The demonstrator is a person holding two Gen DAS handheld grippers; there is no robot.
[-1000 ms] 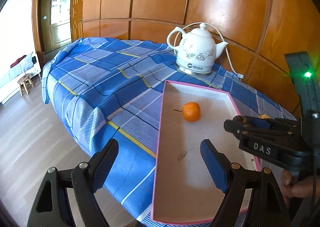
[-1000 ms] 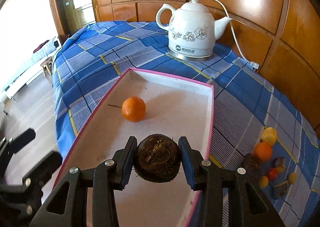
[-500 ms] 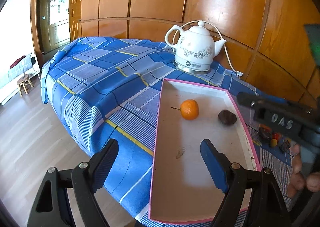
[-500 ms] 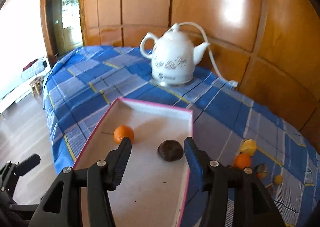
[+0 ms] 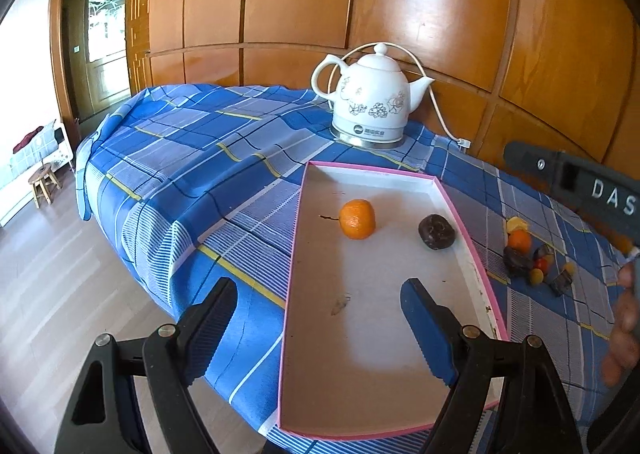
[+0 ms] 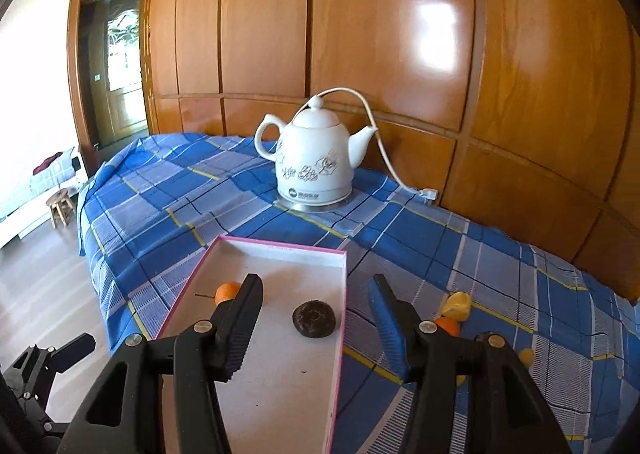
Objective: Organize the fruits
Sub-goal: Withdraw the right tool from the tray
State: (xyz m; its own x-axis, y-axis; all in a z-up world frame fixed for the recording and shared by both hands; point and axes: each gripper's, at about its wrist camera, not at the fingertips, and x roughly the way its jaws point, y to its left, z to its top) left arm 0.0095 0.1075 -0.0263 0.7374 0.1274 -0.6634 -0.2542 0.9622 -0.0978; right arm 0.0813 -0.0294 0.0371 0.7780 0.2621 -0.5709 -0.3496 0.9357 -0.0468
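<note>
A pink-rimmed white tray (image 5: 472, 250) lies on the blue checked cloth. In it sit an orange tangerine (image 5: 357, 219) and a dark brown round fruit (image 5: 436, 231); both show in the right wrist view, the tangerine (image 6: 227, 291) partly behind a finger, the dark fruit (image 6: 313, 318) between the fingers but beyond them. My left gripper (image 5: 316, 328) is open and empty over the tray's near end. My right gripper (image 6: 316, 324) is open and empty, raised above the tray (image 6: 342, 282). A small pile of loose fruits (image 5: 528, 254) lies on the cloth right of the tray.
A white flowered electric kettle (image 5: 374, 101) with a white cord stands behind the tray, against the wooden wall panels. The table edge drops to the wooden floor on the left. A small stool (image 5: 45, 183) stands far left. The right tool's body (image 5: 580, 185) crosses the left view's right side.
My right gripper opened, left the dark brown fruit in the tray beside the tangerine, then rose and drew back. The left gripper stayed open, almost still.
</note>
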